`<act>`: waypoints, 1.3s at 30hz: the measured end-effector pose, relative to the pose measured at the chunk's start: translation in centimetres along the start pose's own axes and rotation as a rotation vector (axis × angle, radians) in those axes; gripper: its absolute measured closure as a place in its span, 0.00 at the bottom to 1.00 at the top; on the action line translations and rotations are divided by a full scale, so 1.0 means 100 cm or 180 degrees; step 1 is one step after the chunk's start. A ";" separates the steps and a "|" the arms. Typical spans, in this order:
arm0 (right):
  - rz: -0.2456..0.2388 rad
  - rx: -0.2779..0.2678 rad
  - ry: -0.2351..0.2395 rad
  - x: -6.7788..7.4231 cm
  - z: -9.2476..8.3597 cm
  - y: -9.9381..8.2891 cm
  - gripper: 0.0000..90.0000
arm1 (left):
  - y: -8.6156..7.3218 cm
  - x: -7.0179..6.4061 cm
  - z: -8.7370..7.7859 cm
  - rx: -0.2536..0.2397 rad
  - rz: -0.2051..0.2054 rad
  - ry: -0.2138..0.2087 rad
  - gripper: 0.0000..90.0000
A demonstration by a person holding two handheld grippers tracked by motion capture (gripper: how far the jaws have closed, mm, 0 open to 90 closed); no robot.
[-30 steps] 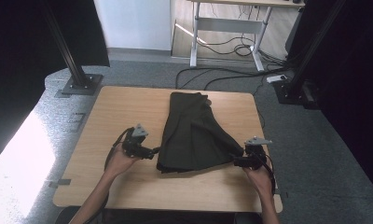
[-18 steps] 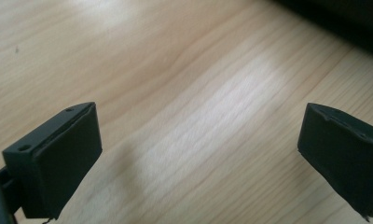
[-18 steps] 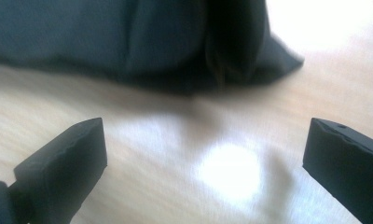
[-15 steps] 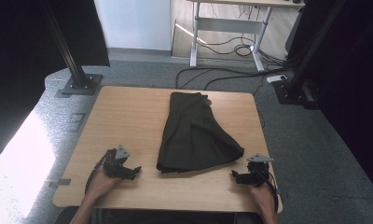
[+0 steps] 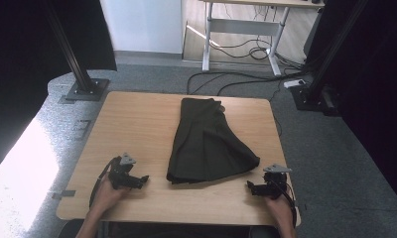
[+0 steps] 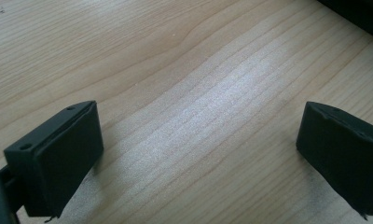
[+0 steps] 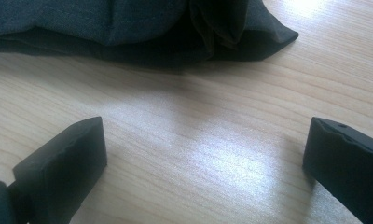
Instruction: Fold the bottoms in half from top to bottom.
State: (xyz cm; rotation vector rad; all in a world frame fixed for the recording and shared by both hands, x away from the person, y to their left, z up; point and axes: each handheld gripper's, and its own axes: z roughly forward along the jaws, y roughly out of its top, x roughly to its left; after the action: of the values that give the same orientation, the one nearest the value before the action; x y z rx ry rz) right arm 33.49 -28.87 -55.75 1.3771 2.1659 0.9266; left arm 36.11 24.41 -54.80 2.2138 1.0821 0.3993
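High view showed the garment [image 5: 209, 144] folded; I had both the left gripper [image 5: 143, 178] and the right gripper [image 5: 249, 186] wide open, empty; nothing seemed left.

A dark folded garment [image 5: 209, 141] lies lengthwise on the wooden tabletop [image 5: 137, 124], its wide hem nearest the person. The left gripper [image 5: 137, 180] rests on the tabletop with its fingers pointing toward the hem's left corner, apart from it. The right gripper [image 5: 251, 188] sits likewise, its fingers just short of the hem's right corner.
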 end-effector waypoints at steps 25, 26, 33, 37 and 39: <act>-0.0297 -0.0190 0.0063 0.021 -0.037 0.094 0.16 | 0.093 -0.062 -0.016 -0.0370 0.0406 -0.0209 0.01; -0.0301 -0.0184 0.0048 0.020 -0.035 0.099 0.18 | 0.097 -0.065 -0.013 -0.0339 0.0423 -0.0183 0.01; -0.0242 -0.0102 0.0020 0.007 -0.011 0.116 0.34 | 0.099 -0.076 0.018 -0.0137 0.0391 -0.0272 0.01; -0.0191 -0.0012 0.0004 -0.001 0.002 0.112 0.40 | 0.094 -0.082 0.030 -0.0062 0.0406 -0.0241 0.04; -0.0151 0.0026 -0.0012 -0.006 0.009 0.108 0.45 | 0.092 -0.083 0.032 -0.0078 0.0393 -0.0239 0.11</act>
State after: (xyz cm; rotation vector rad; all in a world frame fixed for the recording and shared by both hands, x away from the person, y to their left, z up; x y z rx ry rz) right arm 41.11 -26.01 -48.60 1.3241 2.1923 0.8979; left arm 38.15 12.28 -51.09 2.2621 0.8998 0.3771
